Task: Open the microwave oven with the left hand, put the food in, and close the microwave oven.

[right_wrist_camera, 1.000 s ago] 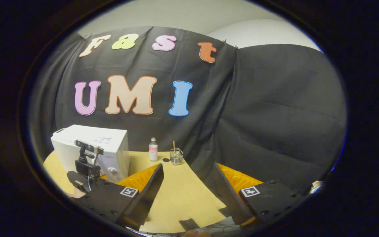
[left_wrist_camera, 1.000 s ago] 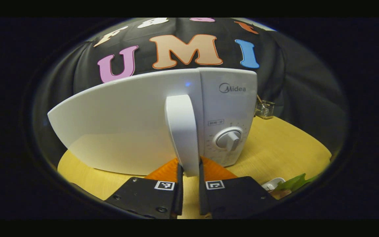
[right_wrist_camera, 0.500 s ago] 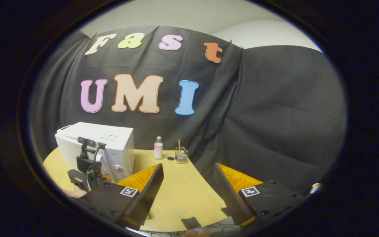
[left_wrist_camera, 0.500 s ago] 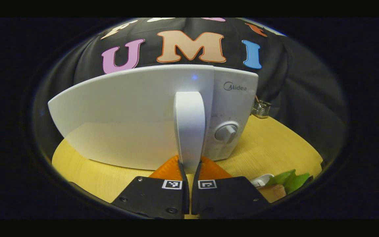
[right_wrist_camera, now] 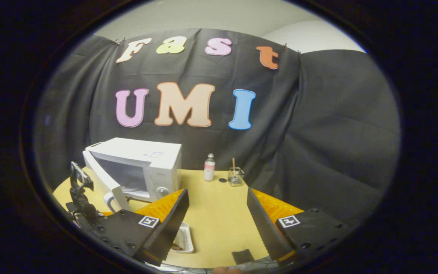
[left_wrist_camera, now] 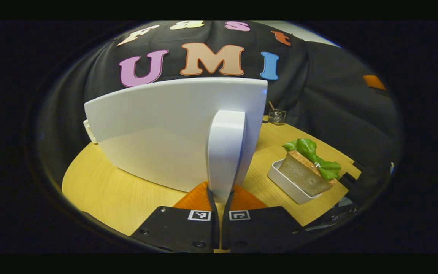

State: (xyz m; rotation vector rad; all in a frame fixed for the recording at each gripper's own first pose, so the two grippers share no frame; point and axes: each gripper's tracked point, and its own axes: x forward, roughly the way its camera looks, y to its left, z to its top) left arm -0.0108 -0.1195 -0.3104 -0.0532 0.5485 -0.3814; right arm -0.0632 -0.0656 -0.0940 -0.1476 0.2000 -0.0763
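In the left gripper view my left gripper [left_wrist_camera: 219, 195] is shut on the white microwave's upright door handle [left_wrist_camera: 226, 148]. The door [left_wrist_camera: 173, 125] is swung out towards me and hides the oven body. To its right a slice of bread with lettuce [left_wrist_camera: 305, 171] lies in a white tray [left_wrist_camera: 284, 182] on the table. In the right gripper view the microwave [right_wrist_camera: 154, 158] stands with its door [right_wrist_camera: 98, 173] open and its cavity showing. My right gripper [right_wrist_camera: 217, 205] hangs open above the table with nothing between its fingers, and the tray [right_wrist_camera: 185, 236] shows by its left finger.
The round yellow table [right_wrist_camera: 219, 224] stands against the black cloth wall. A small bottle [right_wrist_camera: 209, 168], a dark cap and a glass jar with a stick [right_wrist_camera: 235, 176] stand at the back, right of the microwave. The jar [left_wrist_camera: 276, 116] also appears behind the door.
My left gripper closed on the handle and pulled the door open, swinging it left. The control panel left the left gripper view and the food tray came into it. My right gripper stayed open.
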